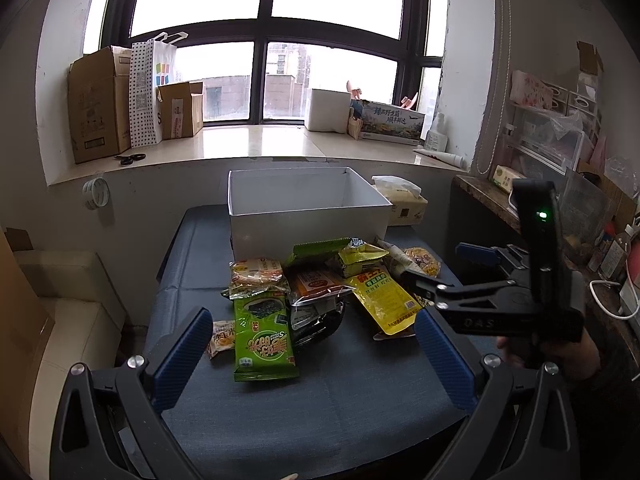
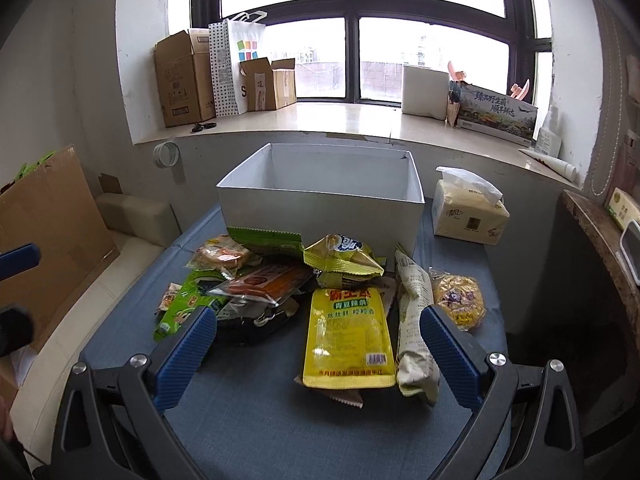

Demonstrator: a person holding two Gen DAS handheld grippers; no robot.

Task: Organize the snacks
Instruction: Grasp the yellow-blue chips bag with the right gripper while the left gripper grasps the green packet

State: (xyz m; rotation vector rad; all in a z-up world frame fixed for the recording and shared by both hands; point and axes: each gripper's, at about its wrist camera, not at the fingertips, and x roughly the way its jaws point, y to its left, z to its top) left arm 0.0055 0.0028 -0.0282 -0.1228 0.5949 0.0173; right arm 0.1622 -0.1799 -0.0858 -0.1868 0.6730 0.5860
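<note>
A heap of snack packets lies on a blue-grey tabletop (image 1: 320, 408) in front of an open white box (image 1: 308, 216) (image 2: 320, 216). Nearest in the left wrist view is a green seaweed pack (image 1: 264, 340). A yellow pouch (image 2: 346, 336) (image 1: 384, 300), a long pale packet (image 2: 414, 328) and a round yellow cake (image 2: 458, 298) lie on the right of the heap. My left gripper (image 1: 314, 356) hovers open just short of the green pack, holding nothing. My right gripper (image 2: 318, 344) (image 1: 444, 268) is open over the yellow pouch's near end, also holding nothing.
A tissue pack (image 2: 468, 212) stands right of the box. The windowsill behind holds cardboard boxes (image 2: 184, 80), a dotted paper bag (image 2: 230, 68) and scissors (image 1: 132, 159). A cluttered shelf (image 1: 560, 152) is at the right, and flat cardboard (image 2: 52, 232) leans at the left.
</note>
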